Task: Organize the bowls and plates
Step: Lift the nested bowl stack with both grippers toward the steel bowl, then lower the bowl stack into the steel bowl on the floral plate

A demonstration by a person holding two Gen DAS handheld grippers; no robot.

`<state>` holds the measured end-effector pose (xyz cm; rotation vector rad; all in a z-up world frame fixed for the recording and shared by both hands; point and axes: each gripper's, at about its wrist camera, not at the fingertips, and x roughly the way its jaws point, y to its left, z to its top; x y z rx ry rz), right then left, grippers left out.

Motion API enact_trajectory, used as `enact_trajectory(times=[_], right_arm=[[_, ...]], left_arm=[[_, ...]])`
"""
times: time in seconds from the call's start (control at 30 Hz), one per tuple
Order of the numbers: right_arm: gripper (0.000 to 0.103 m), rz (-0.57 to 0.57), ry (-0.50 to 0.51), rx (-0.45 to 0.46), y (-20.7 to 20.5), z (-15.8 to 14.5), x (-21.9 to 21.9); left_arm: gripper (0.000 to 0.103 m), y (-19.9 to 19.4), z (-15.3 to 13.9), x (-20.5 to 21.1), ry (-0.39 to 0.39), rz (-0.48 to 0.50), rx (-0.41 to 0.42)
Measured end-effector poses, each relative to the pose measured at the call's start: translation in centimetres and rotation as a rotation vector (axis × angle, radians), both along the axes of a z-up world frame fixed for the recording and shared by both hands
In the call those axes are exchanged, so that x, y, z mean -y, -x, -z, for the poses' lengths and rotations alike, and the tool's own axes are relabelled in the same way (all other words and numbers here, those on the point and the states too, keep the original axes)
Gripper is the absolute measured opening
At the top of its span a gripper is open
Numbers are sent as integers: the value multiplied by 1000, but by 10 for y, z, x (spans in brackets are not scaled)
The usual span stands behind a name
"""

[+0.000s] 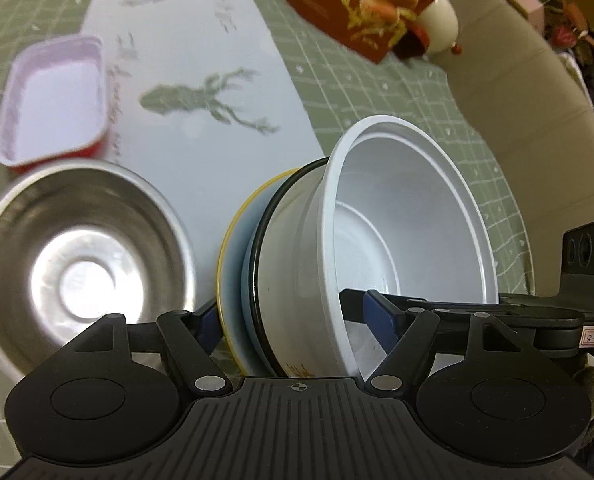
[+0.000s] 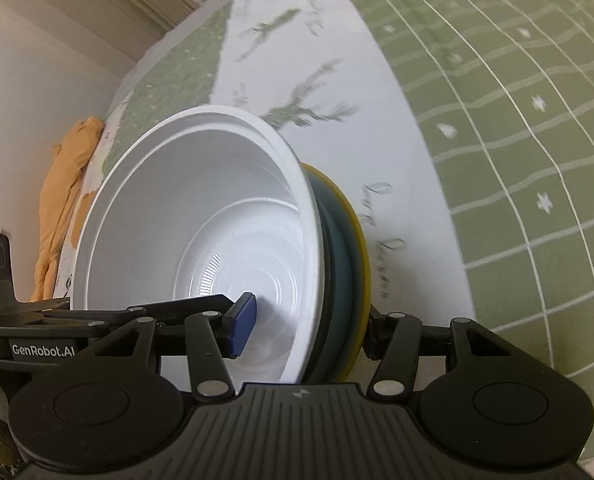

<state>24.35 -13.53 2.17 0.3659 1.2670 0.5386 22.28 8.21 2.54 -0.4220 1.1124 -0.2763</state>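
Two wrist fisheyes, angled steeply down from opposite sides, close on the same white bowl [image 1: 409, 216] [image 2: 201, 216].

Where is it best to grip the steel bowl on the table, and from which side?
Grip the steel bowl by its thin rim, coming from above, one finger inside and one outside. It stands upright and open, and its smooth, rounded wall would probably slip from a side pinch.

A bowl [image 1: 401, 216] sits nested on stacked plates [image 1: 233, 272]. In the left wrist view, a steel bowl [image 1: 81, 264] lies left of them, a tray [image 1: 53, 100] behind it.
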Motion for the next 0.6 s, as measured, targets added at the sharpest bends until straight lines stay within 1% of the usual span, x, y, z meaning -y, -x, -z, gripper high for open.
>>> enact_trajectory(times=[0.13,0.27,0.37,0.43,0.6], right_arm=[[54,-44,-5,34,1,-13,-29],[54,-100,-4,33,-2,-14,-70],[54,-142,-2,14,-6,-7,-103],[54,-172,6,-8,-9,2,-126],[54,-219,30,-69,-12,26,-166]], left_arm=[[77,15,-7,-30,-2,-46,25],[77,27,-1,-68,0,-100,22],[77,35,13,-96,7,-143,4],[77,36,24,-113,19,-165,-18],[76,38,51,-146,41,-195,-75]])
